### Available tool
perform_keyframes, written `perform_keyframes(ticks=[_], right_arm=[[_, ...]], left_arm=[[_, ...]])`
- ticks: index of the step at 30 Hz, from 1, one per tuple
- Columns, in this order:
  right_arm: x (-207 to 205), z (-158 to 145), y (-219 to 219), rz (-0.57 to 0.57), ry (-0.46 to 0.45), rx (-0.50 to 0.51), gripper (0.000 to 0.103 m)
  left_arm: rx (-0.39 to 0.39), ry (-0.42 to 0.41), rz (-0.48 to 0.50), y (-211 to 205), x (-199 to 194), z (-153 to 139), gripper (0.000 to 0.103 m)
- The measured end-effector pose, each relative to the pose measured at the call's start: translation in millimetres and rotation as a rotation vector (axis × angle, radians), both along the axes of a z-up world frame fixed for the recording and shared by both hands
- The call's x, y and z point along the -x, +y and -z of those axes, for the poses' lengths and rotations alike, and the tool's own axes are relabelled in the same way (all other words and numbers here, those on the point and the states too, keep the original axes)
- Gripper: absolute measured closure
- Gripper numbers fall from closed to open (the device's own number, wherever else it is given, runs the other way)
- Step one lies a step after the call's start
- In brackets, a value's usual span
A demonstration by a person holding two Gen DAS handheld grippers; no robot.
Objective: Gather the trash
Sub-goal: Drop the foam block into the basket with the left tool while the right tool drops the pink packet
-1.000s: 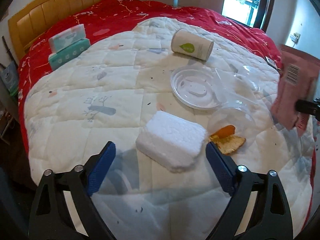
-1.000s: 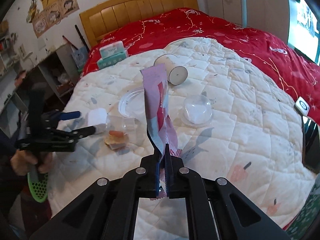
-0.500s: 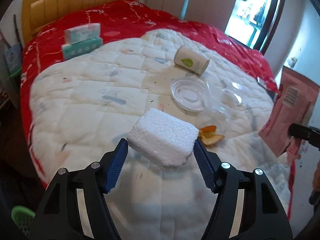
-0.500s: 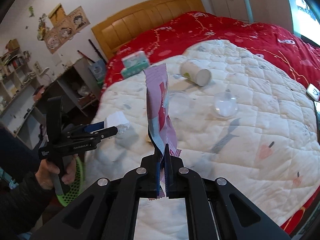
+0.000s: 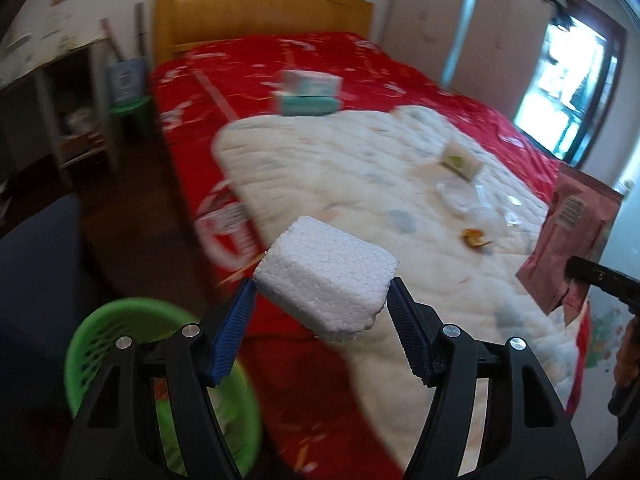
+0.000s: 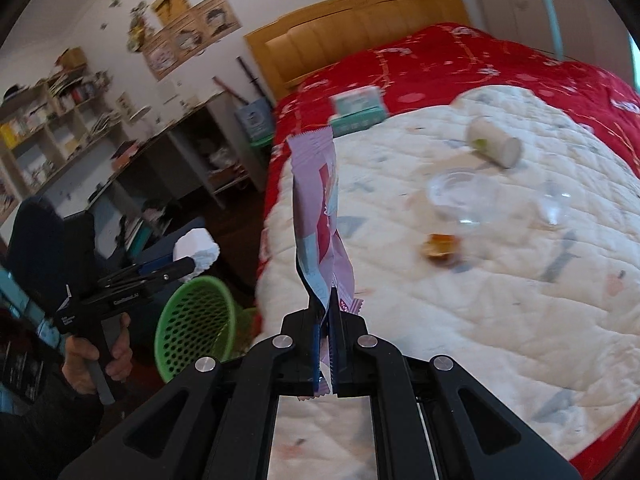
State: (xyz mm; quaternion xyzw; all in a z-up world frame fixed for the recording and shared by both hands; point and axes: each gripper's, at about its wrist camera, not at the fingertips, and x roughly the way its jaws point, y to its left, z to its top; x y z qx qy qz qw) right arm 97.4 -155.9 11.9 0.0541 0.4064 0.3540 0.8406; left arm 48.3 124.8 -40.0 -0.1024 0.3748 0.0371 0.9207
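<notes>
Foam block [image 5: 326,280], white bead styrofoam: looks very light, stiff but crumbly, so a squeeze across its two flat ends suits it, and too hard a pinch would likely dent or shed beads. Left hand-held gripper [image 5: 322,330] has it that way now, jaws roughly two-thirds apart with a blue pad pressed on each end; jaws have just been closing onto it, and the block hangs clear of the bed [image 5: 360,168], out over the red bedside and above and beside the green basket [image 5: 104,344] on the floor. Wrapper [image 6: 320,216], pink snack pouch: thin, limp, near weightless, slippery film; best pinched at a sealed edge, which is where it is held. Right hand-held gripper [image 6: 325,354] is fully closed on the pouch's lower edge, and the pouch stands up from the jaws over the white quilt [image 6: 500,300]. In the right wrist view the basket shows just below the left gripper's tips, at the bedside. Left on the quilt: paper cup [image 6: 494,146] on its side, clear plastic lids [image 6: 460,196], orange peel [image 6: 440,248], all blurred. Tissue packs [image 5: 308,94] sit further up on the red cover, near the headboard. Judged: both pieces are on their way to the basket, neither dropped yet.
</notes>
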Motion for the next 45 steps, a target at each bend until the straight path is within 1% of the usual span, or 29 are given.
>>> perform_keyframes(ticks=[5,9,15,21,24,27,35,39,45], right_arm=[[11.1,0.0,34.9,-0.071,0.004,-0.003,0.099],[20.5,-0.5,67.0,-0.138,0.004,0.007,0.099],[30.7,0.7,103.2,-0.206,0.008,0.012,0.099],[39.4,0.6,135.2,-0.265,0.014,0.009,0.099],[42.6,0.7,149.4,-0.291,0.016,0.007,0.099],[44.7,1.5,164.7,-0.315,0.021,0.006,0.099],[54.3,6.8,207.1,-0.386,0.04,0.002,0.099],[57.8,15.0,229.4,-0.416,0.063,0.005,0.098],[63.0,32.5,262.1,-0.454,0.094,0.021,0.093]], left_arm=[[0.011,0.021,-0.106,40.1,38.0,8.2,0.036],[0.042,0.047,-0.183,68.0,60.8,20.3,0.036],[0.053,0.097,-0.252,92.8,80.0,38.9,0.036],[0.092,0.132,-0.318,112.9,96.6,54.4,0.034],[0.112,0.145,-0.333,119.0,102.5,59.5,0.032],[0.129,0.146,-0.352,125.1,109.9,62.4,0.024],[0.15,0.13,-0.396,136.3,132.7,61.0,0.024],[0.15,0.117,-0.414,139.2,144.2,56.7,0.024],[0.162,0.101,-0.433,142.8,156.3,51.8,0.024]])
